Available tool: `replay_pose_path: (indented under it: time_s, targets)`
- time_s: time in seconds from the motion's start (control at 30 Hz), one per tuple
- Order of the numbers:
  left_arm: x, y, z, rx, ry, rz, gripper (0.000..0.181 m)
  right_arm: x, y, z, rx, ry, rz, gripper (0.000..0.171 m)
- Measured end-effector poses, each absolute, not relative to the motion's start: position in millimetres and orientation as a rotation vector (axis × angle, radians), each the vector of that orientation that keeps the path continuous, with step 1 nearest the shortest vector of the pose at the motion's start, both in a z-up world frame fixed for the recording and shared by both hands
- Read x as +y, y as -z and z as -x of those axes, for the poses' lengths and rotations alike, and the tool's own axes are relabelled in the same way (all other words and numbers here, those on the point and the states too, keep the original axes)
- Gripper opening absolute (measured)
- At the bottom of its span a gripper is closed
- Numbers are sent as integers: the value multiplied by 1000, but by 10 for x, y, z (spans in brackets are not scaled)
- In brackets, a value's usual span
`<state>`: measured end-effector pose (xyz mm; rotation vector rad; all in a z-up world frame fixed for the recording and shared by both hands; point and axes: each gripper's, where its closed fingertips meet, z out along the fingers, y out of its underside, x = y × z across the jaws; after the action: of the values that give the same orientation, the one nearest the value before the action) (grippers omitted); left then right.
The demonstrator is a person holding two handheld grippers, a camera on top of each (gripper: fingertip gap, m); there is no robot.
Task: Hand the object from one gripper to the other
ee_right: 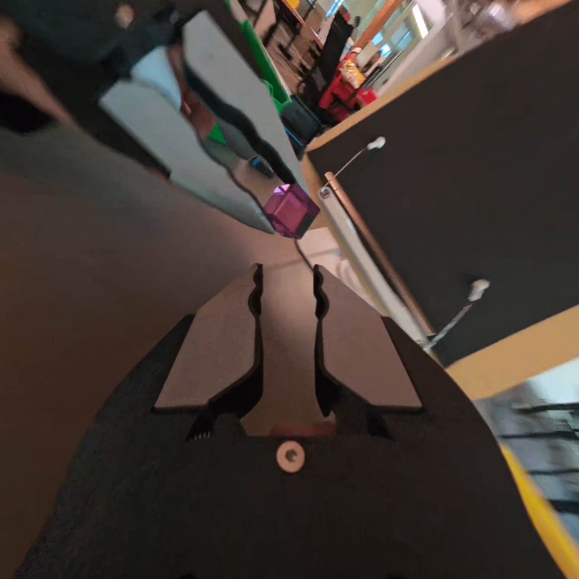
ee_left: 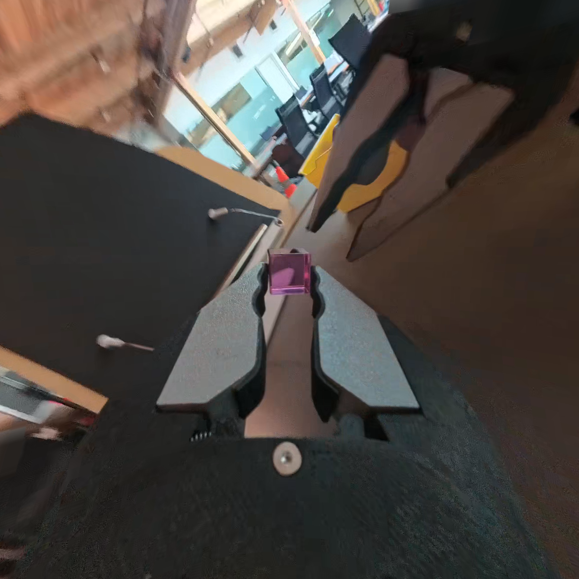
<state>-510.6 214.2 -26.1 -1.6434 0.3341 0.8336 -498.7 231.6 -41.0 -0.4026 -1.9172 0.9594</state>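
1. Black-topped table [ee_left: 94,238] with cotton swabs [ee_left: 108,341] fills the left of the left wrist view; brown floor is seen beyond.
2. Purple cube [ee_left: 289,272] is clamped at the very tips of the left gripper [ee_left: 289,275], at frame centre.
3. Right gripper [ee_right: 286,272] is held apart and empty, the cube just above it.
4. With so shallow a pinch, the glossy cube could be knocked loose and dropped if approached off-line.

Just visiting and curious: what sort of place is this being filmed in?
Probably an open-plan office or lab workspace. Black office chairs stand along desks beside glass partitions, small orange cones sit on the floor, and a black-topped table stands nearby.
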Motion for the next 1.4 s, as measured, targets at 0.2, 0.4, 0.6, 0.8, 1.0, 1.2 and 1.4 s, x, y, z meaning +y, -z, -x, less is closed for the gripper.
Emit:
replay_pose_path:
  time_s: [0.2,0.4,0.6,0.8,1.0,1.2,1.4]
  targets:
    - [2159,155,4647,666,-868,1464,25,2176,338,4704,-2158,-1723,664,32]
    - [2011,-55,4476,669,-688,1354,24,2121,-27,4378,-2188,-2522,793,41]
    - [2075,-15,4270,702,-608,1328,24,2002,90,4345,-2282,-2477,836,41]
    - [2172,148,4354,582,-520,1474,25,2033,189,4464,-2260,-2220,776,25]
    - [2235,403,4620,319,-289,1699,58,2316,315,4856,-2034,-1373,592,24]
    - [2224,385,4817,-48,134,1710,63,2256,335,4865,-1830,-721,158,24]
    - [2253,313,4720,-103,332,1649,35,2084,389,4855,-1754,-558,9,25]
